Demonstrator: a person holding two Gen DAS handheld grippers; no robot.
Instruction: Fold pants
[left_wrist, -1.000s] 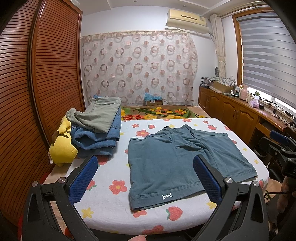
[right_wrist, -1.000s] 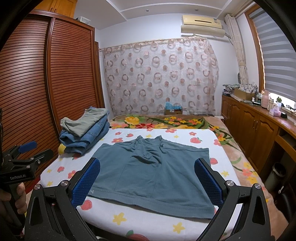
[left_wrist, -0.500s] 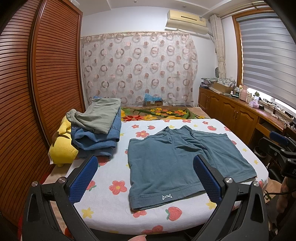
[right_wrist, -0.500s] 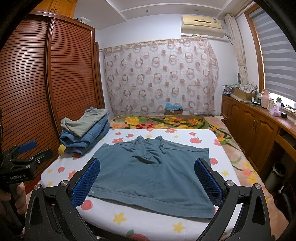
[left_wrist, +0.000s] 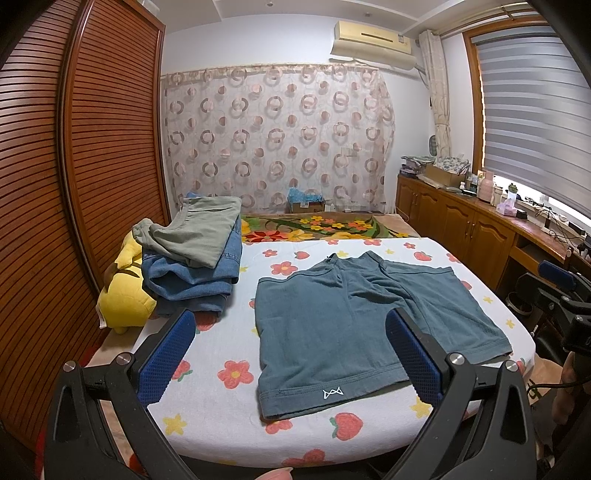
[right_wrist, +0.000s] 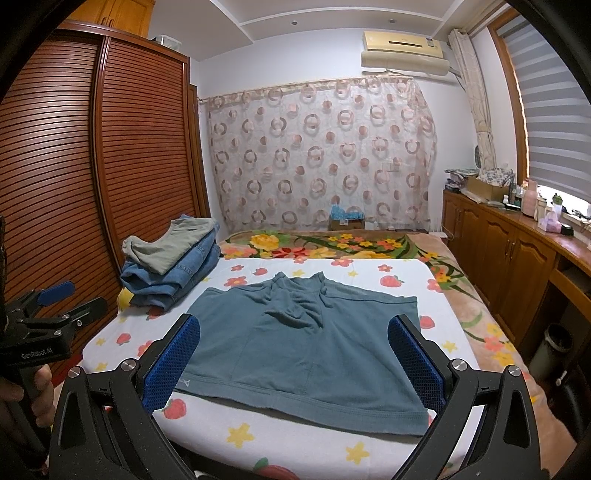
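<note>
Teal-blue shorts (left_wrist: 354, 321) lie spread flat on the bed, leg hems toward me, waistband at the far side; they also show in the right wrist view (right_wrist: 306, 343). My left gripper (left_wrist: 291, 354) is open and empty, held above the bed's near edge in front of the shorts' left leg. My right gripper (right_wrist: 295, 358) is open and empty, held in front of the hems. Each gripper shows in the other's view, the right one at the right edge (left_wrist: 565, 295) and the left one at the left edge (right_wrist: 48, 314).
The bed (left_wrist: 221, 347) has a white sheet with flower and strawberry prints. A stack of folded jeans and a grey-green garment (left_wrist: 195, 258) sits at its far left, over a yellow plush toy (left_wrist: 125, 299). A wooden wardrobe stands left, wooden cabinets (left_wrist: 476, 229) right.
</note>
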